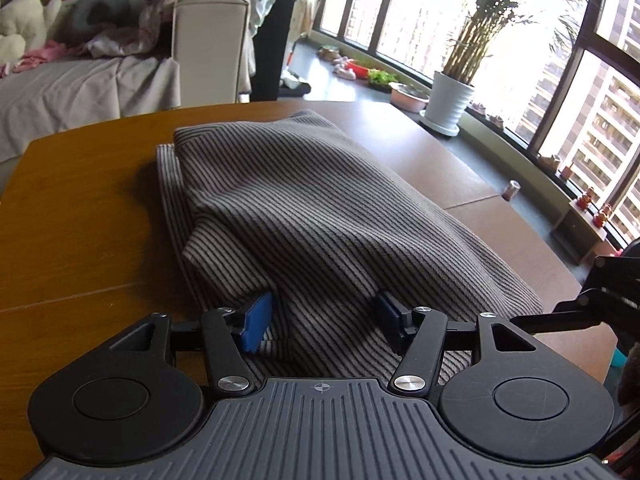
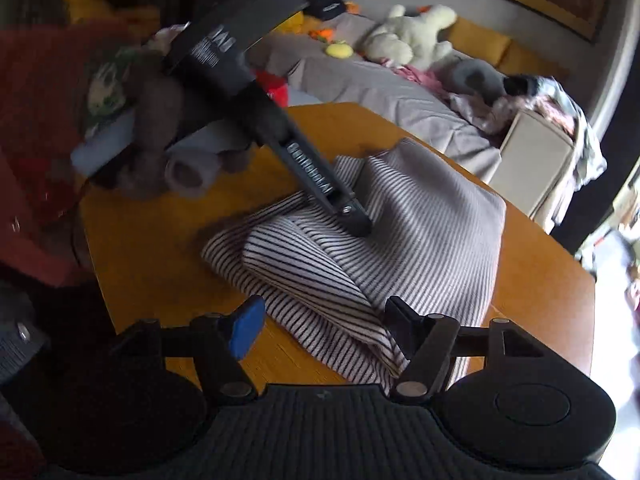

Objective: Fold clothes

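Note:
A grey garment with thin dark stripes (image 1: 304, 208) lies folded in layers on the wooden table (image 1: 80, 216). My left gripper (image 1: 324, 320) is open, its blue pads (image 1: 256, 320) spread over the garment's near edge. The cloth lies between the pads without being pinched. In the right wrist view the same garment (image 2: 400, 232) lies in a bundle. My right gripper (image 2: 324, 328) is open over its near corner. The left gripper's black body (image 2: 288, 136) reaches down onto the cloth from the upper left.
A sofa (image 1: 80, 80) with stuffed toys (image 2: 412, 36) and loose clothes stands behind the table. Rolled clothes (image 2: 188, 160) lie at the table's far left. A potted plant (image 1: 452, 96) and curved windows are on the right. The table edge runs close on the right.

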`<state>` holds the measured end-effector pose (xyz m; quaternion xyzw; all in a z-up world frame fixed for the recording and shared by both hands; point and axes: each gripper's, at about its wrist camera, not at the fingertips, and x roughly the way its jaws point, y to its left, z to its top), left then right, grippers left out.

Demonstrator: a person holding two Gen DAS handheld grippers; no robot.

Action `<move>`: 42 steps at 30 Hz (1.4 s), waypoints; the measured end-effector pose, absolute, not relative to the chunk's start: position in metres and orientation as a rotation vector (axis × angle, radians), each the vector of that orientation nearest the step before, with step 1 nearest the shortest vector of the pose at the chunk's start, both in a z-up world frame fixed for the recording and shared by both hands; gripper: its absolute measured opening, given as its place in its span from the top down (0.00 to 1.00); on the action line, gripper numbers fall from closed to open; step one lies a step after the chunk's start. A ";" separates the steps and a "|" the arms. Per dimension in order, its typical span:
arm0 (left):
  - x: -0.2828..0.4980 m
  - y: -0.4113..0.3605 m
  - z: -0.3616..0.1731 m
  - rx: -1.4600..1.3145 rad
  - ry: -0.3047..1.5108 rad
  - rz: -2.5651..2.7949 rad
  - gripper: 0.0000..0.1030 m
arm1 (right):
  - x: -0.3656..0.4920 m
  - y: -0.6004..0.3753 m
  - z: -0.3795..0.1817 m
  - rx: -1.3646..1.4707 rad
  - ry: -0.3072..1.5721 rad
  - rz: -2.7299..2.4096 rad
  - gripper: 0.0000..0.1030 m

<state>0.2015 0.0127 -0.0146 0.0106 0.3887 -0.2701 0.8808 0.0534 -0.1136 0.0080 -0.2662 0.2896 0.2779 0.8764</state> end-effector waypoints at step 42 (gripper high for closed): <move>0.157 0.016 -0.016 0.199 0.764 -0.669 0.13 | 0.078 -0.128 0.018 -0.502 0.570 0.512 0.37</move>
